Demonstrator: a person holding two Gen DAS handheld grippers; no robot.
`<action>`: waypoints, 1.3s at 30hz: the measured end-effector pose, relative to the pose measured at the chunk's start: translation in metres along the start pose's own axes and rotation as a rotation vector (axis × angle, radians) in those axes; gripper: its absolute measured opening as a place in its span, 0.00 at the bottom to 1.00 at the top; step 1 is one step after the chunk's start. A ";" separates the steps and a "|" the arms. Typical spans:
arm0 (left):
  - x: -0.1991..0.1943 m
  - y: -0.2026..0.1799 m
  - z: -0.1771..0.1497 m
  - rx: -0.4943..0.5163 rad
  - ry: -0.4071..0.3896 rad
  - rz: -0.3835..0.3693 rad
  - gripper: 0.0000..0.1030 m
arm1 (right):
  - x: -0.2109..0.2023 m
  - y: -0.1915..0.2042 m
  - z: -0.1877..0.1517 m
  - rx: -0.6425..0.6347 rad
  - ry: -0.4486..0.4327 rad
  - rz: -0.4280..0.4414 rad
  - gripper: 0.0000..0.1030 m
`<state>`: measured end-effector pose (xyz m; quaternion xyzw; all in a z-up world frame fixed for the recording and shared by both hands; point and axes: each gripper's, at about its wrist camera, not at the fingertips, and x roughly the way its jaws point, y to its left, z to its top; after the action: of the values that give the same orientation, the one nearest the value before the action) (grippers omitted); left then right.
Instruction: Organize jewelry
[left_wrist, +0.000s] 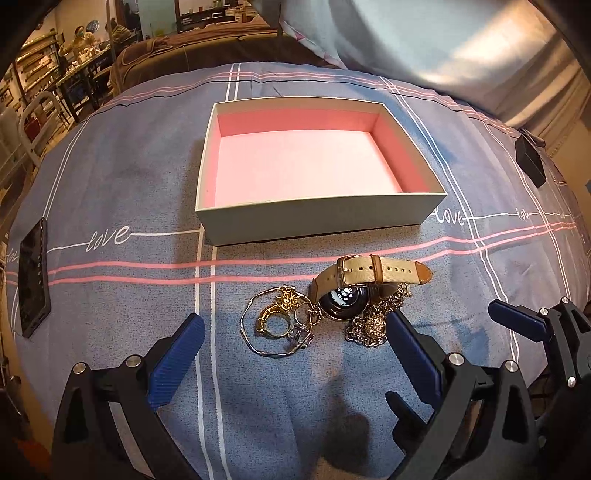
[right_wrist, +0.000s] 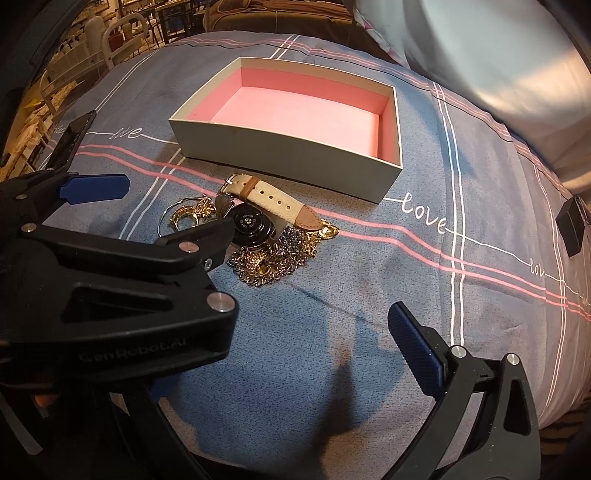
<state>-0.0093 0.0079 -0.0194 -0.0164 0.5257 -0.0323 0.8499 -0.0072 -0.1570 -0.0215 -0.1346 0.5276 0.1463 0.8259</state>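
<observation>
We find the jewelry heaped on the bed (left_wrist: 110, 192), just in front of the pink-lined box (left_wrist: 317, 218), which holds nothing. The watch (left_wrist: 347, 291) lies on its side, strap uppermost, touching the gold chains (left_wrist: 373, 325) on its right and the rings and bangle (left_wrist: 277, 321) on its left. The left gripper (left_wrist: 295, 332) has its jaws wide apart and grips nothing; the heap lies between its fingertips. The right gripper (right_wrist: 258, 321) is likewise spread wide and empty, with the heap ahead of it, toward its left.
</observation>
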 end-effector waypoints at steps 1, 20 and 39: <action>0.000 0.000 0.000 0.000 0.001 -0.001 0.94 | 0.000 0.000 0.000 0.000 0.001 -0.001 0.95; -0.002 0.008 -0.003 -0.001 0.002 -0.003 0.94 | -0.002 0.011 0.001 -0.040 -0.017 -0.006 0.95; 0.042 0.027 -0.021 0.249 0.057 -0.061 0.94 | 0.012 -0.017 -0.017 0.010 -0.037 0.037 0.95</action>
<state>-0.0089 0.0322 -0.0677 0.0740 0.5408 -0.1237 0.8287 -0.0096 -0.1778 -0.0384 -0.1176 0.5152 0.1614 0.8335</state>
